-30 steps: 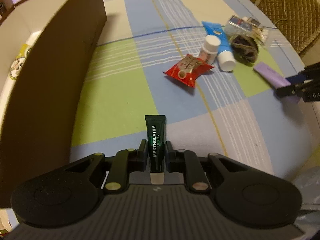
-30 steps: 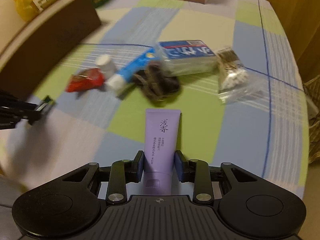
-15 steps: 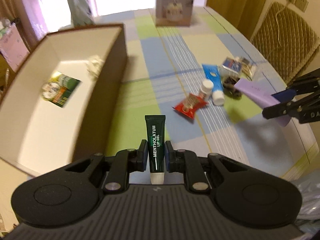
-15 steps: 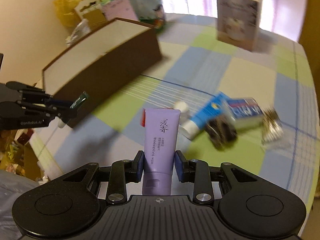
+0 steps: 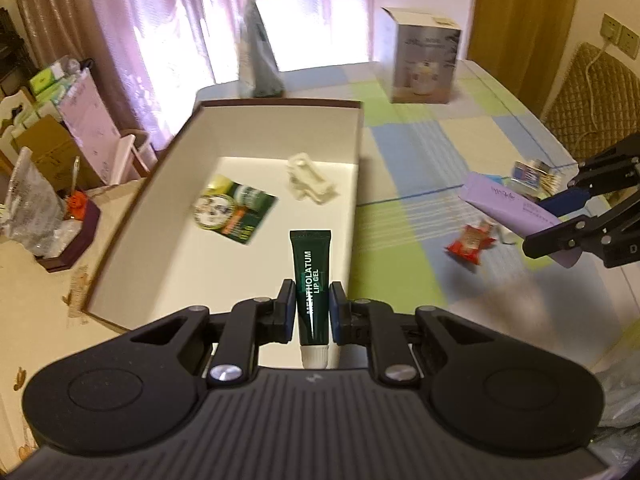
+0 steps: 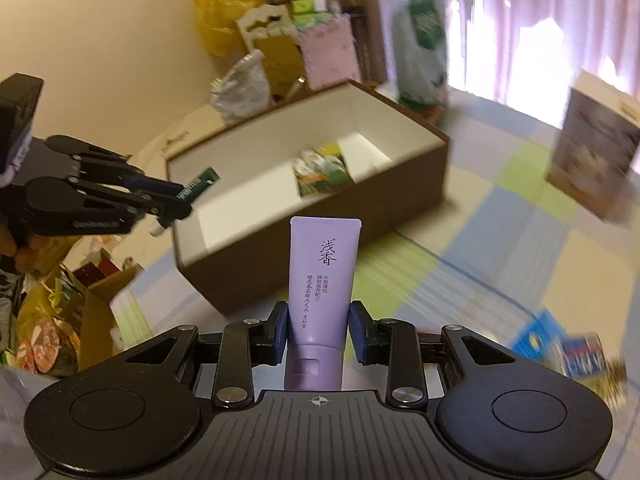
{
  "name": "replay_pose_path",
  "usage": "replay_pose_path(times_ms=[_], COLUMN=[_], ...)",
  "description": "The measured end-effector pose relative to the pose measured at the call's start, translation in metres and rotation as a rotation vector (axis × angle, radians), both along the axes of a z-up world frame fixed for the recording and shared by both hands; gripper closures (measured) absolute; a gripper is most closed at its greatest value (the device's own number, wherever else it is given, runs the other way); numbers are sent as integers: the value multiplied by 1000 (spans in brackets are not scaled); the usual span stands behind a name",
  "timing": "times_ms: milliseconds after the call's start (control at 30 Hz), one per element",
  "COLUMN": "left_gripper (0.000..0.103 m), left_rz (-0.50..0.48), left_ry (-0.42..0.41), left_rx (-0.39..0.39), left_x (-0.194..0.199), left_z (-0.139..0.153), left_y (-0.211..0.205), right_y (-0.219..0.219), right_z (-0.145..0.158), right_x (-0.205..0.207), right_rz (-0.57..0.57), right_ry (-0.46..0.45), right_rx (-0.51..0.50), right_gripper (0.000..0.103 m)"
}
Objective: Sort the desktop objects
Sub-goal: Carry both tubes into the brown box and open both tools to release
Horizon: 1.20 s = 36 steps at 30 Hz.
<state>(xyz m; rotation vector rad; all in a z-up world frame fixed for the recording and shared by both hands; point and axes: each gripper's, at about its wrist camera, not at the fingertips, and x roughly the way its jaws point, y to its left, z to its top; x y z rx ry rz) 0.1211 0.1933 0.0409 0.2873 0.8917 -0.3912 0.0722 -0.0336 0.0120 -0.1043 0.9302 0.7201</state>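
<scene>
A: Starting at the left, what is held in the left gripper point(image 5: 312, 312), and why that way?

B: A dark green lip gel tube point(image 5: 311, 280) is clamped between the closed jaws at its lower half, white cap toward the camera and flat crimped end pointing out. Held low like that, most of the tube is left free beyond the pads, so it can probably be dropped cleanly when the jaws are let go. It is carried above the near end of the open box point(image 5: 356, 168), not yet inside it

A: What is already kept in the box?

B: A green printed packet point(image 5: 234, 214) and a small white item point(image 5: 310, 178) are seen on its white floor, well apart from each other. The box is judged to be the collecting place for the sorted things

A: And further right?

B: The right gripper point(image 6: 319, 334) is closed on a lilac tube point(image 6: 322, 284), gripped just above its cap, the flat end pointing toward the box's brown side wall. It is held over the checked tablecloth point(image 5: 420, 148), short of the box

A: What is left on the cloth?

B: A red packet point(image 5: 468, 240) and a blurred cluster of small items behind the lilac tube; these are presumably still to be sorted, one per gripper
</scene>
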Motion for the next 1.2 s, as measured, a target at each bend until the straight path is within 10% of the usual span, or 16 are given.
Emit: replay_pose_path(times_ms=[533, 1200], left_gripper=[90, 90], left_rz=[-51, -128], left_ry=[-2, 247], left_rx=[85, 111], left_x=[82, 189], left_z=[-8, -97], left_y=[68, 66], right_y=[134, 186], right_z=[-9, -111], right_x=[84, 177], right_rz=[-37, -195], right_ry=[3, 258], right_rx=[9, -181], right_gripper=[68, 68])
